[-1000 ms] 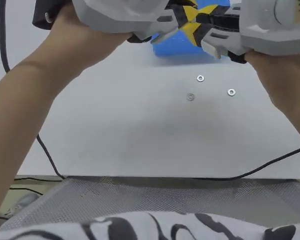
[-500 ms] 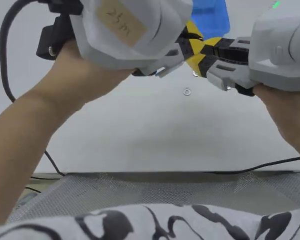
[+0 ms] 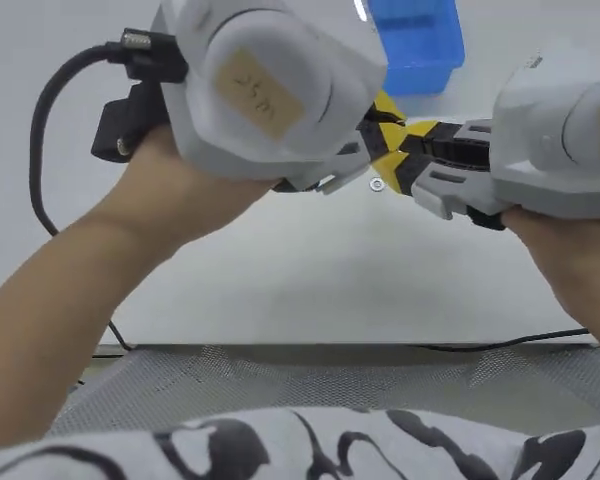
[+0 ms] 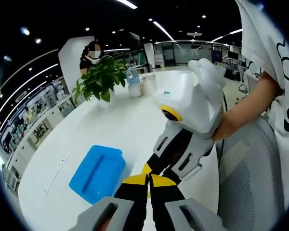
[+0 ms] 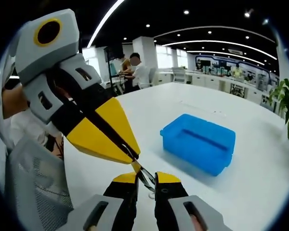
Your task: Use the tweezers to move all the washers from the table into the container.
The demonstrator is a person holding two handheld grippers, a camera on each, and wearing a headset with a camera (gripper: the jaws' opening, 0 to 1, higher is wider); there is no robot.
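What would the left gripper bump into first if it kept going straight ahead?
The right gripper: its yellow tips sit just beyond the left gripper's own, apparently tip to tip, with the tweezers between them.

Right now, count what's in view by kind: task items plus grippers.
grippers: 2, left gripper and right gripper
tweezers: 1
blue container: 1
washer: 1 in view
total: 5

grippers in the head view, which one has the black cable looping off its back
The left gripper, at the picture's left: a black cable arcs out from its rear.
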